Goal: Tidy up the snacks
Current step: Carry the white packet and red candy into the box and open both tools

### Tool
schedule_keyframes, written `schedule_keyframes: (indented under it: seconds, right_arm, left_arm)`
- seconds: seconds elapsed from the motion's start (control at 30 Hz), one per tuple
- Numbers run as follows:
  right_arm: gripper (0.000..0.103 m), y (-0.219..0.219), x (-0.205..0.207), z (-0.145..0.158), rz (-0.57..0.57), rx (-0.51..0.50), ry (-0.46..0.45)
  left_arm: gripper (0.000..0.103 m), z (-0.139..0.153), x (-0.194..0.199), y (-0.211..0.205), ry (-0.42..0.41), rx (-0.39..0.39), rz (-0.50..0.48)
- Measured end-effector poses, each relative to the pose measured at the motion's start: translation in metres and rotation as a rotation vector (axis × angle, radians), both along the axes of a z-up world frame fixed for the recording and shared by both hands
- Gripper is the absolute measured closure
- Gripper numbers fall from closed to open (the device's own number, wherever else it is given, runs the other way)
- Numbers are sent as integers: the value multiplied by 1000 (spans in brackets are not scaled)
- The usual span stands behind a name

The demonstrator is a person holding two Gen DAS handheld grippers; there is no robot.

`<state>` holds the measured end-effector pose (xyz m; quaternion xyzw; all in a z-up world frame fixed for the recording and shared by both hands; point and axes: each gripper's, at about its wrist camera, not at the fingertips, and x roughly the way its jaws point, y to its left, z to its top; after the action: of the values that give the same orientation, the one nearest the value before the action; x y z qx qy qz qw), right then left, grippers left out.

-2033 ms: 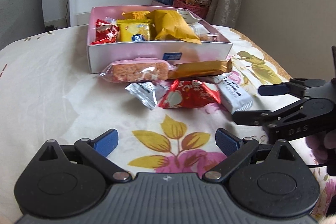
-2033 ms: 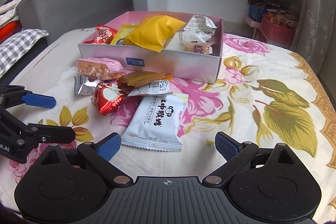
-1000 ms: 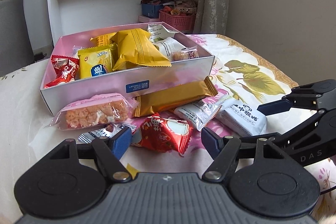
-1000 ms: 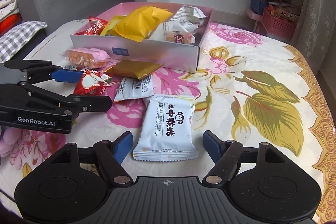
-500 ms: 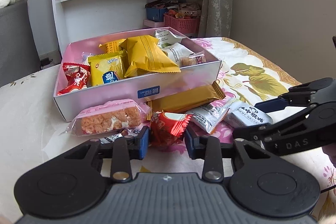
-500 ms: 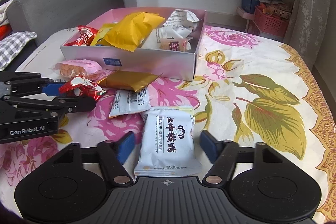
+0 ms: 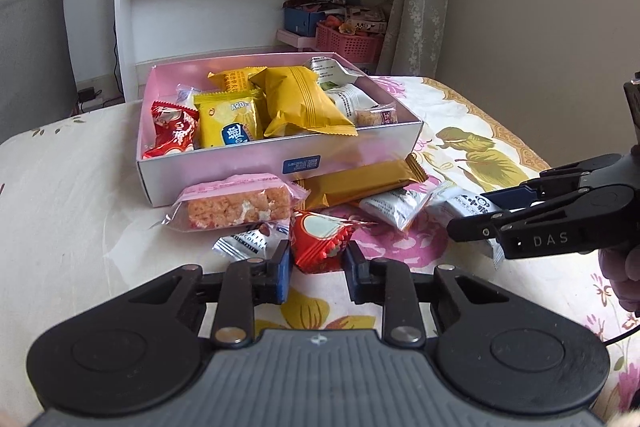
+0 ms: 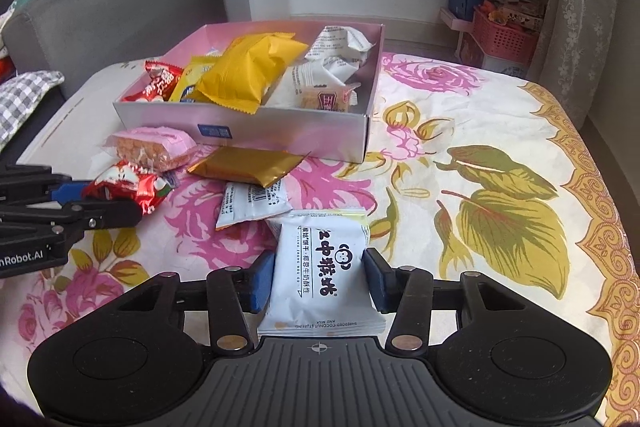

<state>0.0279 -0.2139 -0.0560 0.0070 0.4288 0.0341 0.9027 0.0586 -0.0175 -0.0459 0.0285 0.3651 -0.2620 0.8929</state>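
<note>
1. Left wrist view: our left gripper (image 7: 316, 269) has its jaws closing on the red snack packet (image 7: 320, 241), and the blue pads already touch its two sides. The packet points away from us toward 12 o'clock, where the pink box (image 7: 280, 163) stands behind the loose snacks. It is crinkled shiny foil, soft and puffy. The pink rice bar (image 7: 236, 205) lies at 11 o'clock from the jaws, and the gold bar (image 7: 360, 183) at 1 o'clock.

2. Right wrist view: our right gripper (image 8: 318, 281) is also closing, with the white biscuit packet (image 8: 324, 267) between its pads, which touch the packet's edges. Its long axis runs along the fingers toward 12 o'clock. The box is at 11 o'clock, well apart. The packet is smooth matte plastic, flat like a pillow, on the flowered cloth (image 8: 480, 187).
</note>
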Motion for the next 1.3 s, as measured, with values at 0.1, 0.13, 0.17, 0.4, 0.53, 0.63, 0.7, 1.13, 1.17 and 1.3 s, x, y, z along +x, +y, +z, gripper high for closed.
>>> schedule_keyframes:
  seconds: [0.1,0.13,0.17,0.4,0.53,0.63,0.7,1.13,1.17,1.3]
  right_arm:
    - [56,0,-1,8,-13,16,-12]
    - [56,1,-1,10,-15,19,-17]
    - [56,1,-1,13,-18,25,-21]
    - [56,4,0,28,-42,53,-29]
    - [56,4,3,39,-58,90,-38]
    - [56,5,6,47,-65,105,-51]
    - [56,5,8,52,-72,112,-59]
    - [56,-4,42,73,-150,249,-69]
    - [56,-5,45,74,-156,262,-71]
    - [56,-8,60,76,-187,312,-80]
  left_arm:
    - [79,2,-1,3,15,-11,3]
    - [79,3,-2,3,19,-14,3]
    - [79,4,-2,4,22,-16,2]
    - [79,15,-4,9,37,-33,7]
    - [79,22,-2,13,46,-45,20]
    - [79,26,1,15,51,-60,29]
    - [79,29,3,16,47,-64,37]
    - [79,47,29,28,40,-110,143]
    - [79,47,32,27,38,-109,150]
    - [79,48,49,26,27,-94,179]
